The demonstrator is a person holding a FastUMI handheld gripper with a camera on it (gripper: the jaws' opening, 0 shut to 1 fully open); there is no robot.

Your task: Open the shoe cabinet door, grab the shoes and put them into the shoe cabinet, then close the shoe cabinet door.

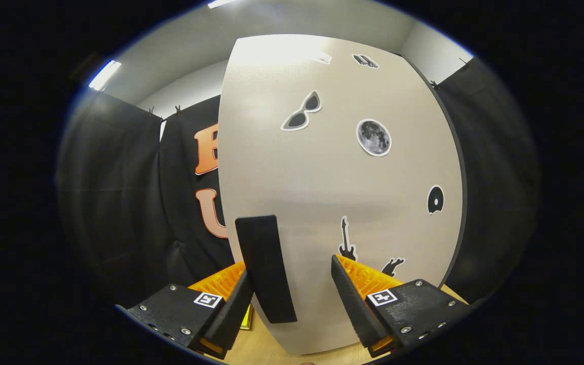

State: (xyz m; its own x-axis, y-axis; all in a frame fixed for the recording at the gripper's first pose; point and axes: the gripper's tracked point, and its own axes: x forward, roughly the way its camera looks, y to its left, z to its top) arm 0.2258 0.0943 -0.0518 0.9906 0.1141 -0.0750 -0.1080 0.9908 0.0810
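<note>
The shoe cabinet door [332,192] is a pale beige panel with small black stickers, standing close in front of me. Its black vertical handle [265,263] sits near the door's left edge. My gripper [289,266] is open, and the handle stands between the fingers. The handle lies right next to the left finger [233,304], while a wide gap separates it from the right finger [353,296]. From this close I cannot tell whether the door is shut or ajar.
Black booth cloth hangs to the left and right of the door. A light wooden floor [266,350] shows below the door's bottom edge. A small yellow object [246,320] lies just behind the left finger.
</note>
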